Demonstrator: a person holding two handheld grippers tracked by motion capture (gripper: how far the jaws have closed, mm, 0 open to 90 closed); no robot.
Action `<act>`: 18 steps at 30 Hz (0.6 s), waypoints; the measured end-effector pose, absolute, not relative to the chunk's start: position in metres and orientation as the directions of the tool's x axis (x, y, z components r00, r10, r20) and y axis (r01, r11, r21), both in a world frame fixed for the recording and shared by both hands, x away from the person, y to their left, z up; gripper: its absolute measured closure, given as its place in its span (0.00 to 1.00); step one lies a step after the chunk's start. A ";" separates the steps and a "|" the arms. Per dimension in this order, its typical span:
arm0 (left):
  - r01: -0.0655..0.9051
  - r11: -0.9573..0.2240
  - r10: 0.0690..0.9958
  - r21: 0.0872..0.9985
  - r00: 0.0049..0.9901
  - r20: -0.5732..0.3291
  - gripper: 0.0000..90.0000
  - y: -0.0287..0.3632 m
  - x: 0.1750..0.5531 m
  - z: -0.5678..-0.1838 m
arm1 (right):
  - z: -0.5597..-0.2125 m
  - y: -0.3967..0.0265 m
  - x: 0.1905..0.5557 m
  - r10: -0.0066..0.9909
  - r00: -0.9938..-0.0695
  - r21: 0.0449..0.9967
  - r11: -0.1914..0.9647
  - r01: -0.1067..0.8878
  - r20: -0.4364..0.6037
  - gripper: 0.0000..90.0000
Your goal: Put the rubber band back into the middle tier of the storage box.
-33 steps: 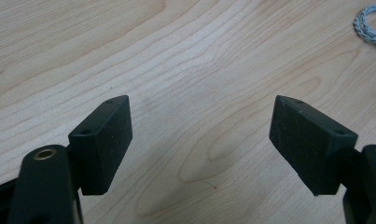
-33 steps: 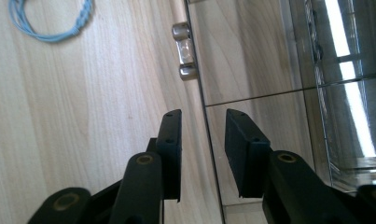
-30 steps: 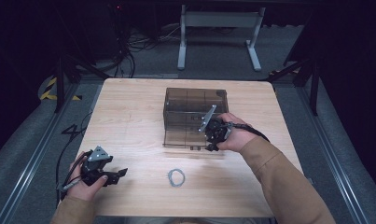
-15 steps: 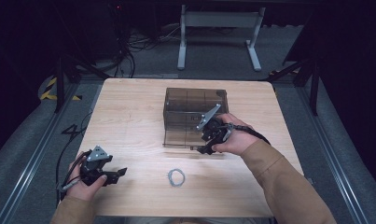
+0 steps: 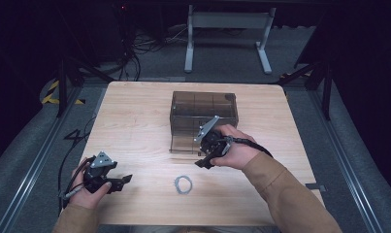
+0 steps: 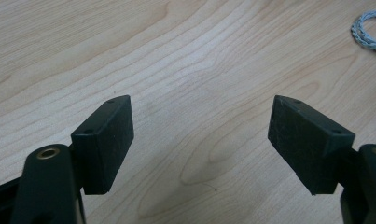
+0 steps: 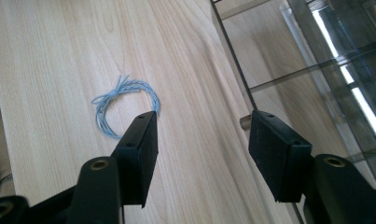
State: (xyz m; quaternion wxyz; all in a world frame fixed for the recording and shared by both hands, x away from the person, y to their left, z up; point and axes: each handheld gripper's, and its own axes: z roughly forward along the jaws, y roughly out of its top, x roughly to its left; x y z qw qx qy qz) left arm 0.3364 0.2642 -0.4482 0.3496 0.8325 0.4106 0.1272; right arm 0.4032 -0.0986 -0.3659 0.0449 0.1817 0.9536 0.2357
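On the pale wooden worktop (image 5: 135,126) a small loop of twisted blue-grey cord (image 5: 183,184) lies flat near the person's edge, between the two hands and apart from both. The right gripper (image 5: 203,162) sits just in front of a smoky transparent box (image 5: 203,104) that stands at the middle of the worktop, its interior split into compartments by clear dividers. The right gripper's jaws have just been opening and now stand wide apart with nothing between them; in the right gripper view (image 7: 202,135) bare wood shows in the gap, the cord loop (image 7: 122,105) lies just beyond the left jaw's tip, partly hidden by it, and the box's front wall (image 7: 288,60) rises beside the right jaw. The right hand (image 5: 234,150) wraps around the gripper body, with a black cable trailing over the wrist. The left gripper (image 5: 122,180) rests low at the near left part of the worktop, held in the left hand (image 5: 89,187), pointing towards the cord but well short of it. Its jaws are also spread wide and empty in the left gripper view (image 6: 199,135), where the cord (image 6: 370,30) shows at the upper right corner, well apart from the jaws.
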 end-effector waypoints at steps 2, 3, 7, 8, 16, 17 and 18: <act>0.595 -0.419 0.773 0.685 0.630 -0.075 0.26 0.264 0.336 -0.448 | -0.368 -0.095 0.402 0.360 -0.933 0.471 0.824 0.315 -0.006 0.48; 0.595 -0.419 0.773 0.686 0.630 -0.075 0.26 0.264 0.336 -0.448 | -0.369 -0.092 0.400 0.365 -0.931 0.471 0.821 0.324 0.004 0.47; 0.593 -0.421 0.773 0.686 0.630 -0.070 0.26 0.264 0.336 -0.447 | -0.374 -0.085 0.396 0.353 -0.935 0.468 0.826 0.314 0.003 0.47; 0.593 -0.421 0.773 0.686 0.631 -0.071 0.26 0.264 0.336 -0.447 | -0.375 -0.083 0.395 0.352 -0.936 0.468 0.827 0.312 0.002 0.47; 0.594 -0.418 0.774 0.687 0.629 -0.074 0.26 0.264 0.336 -0.447 | -0.389 -0.067 0.385 0.335 -0.942 0.444 0.841 0.309 0.021 0.47; 0.593 -0.418 0.774 0.688 0.629 -0.072 0.26 0.264 0.336 -0.448 | -0.390 -0.066 0.384 0.334 -0.942 0.442 0.842 0.309 0.023 0.48; 0.593 -0.418 0.774 0.688 0.629 -0.072 0.26 0.264 0.336 -0.448 | -0.392 -0.065 0.383 0.331 -0.943 0.444 0.842 0.306 0.023 0.48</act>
